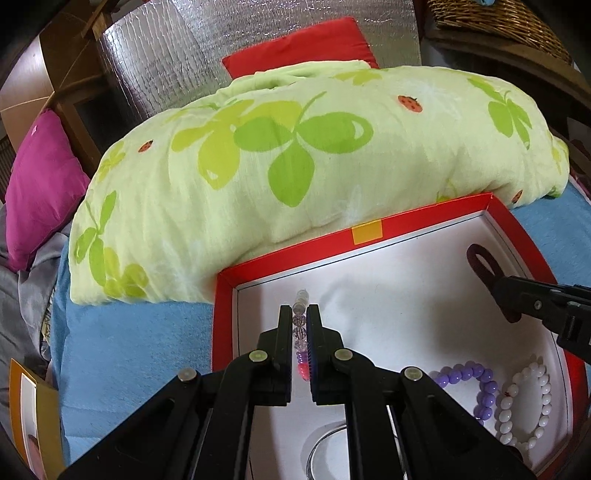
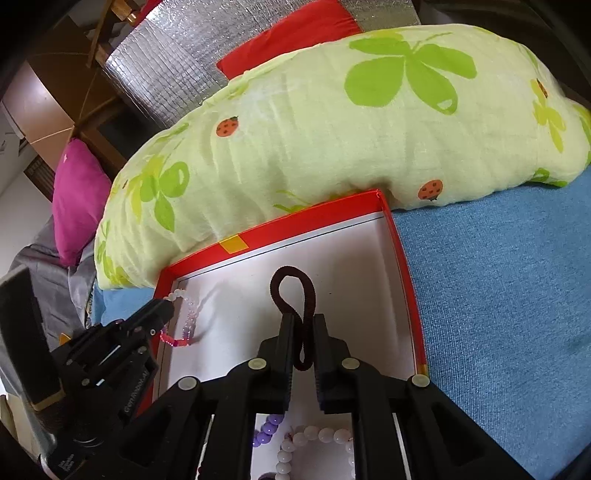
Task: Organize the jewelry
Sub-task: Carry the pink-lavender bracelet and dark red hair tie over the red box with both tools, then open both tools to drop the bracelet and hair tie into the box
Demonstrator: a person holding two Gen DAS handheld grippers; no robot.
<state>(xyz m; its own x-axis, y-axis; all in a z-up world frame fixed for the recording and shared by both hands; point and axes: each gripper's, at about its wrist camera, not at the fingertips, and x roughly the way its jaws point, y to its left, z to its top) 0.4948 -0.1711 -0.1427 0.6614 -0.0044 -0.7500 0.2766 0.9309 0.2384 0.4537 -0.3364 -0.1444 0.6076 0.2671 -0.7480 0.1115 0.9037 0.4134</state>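
Observation:
A red box point(image 1: 288, 254) with a white inside lies on a blue cover; it also shows in the right wrist view point(image 2: 402, 266). My left gripper point(image 1: 300, 312) is shut on a clear and pink bead bracelet point(image 1: 300, 321) over the box's far left corner; that bracelet also shows in the right wrist view point(image 2: 186, 321). My right gripper point(image 2: 303, 321) is shut on a dark maroon hair tie point(image 2: 291, 288), held over the box's far right part; the tie also shows in the left wrist view point(image 1: 480, 262). A purple bead bracelet point(image 1: 476, 380), a white bead bracelet point(image 1: 524, 402) and a silver bangle point(image 1: 321, 443) lie in the box.
A large light green pillow point(image 1: 295, 155) with leaf print lies against the box's far side. A red cushion point(image 1: 306, 48) and a magenta cushion point(image 1: 40, 184) lie behind and left. Blue cover point(image 2: 498, 295) stretches to the right of the box. A wicker basket point(image 1: 498, 26) stands far right.

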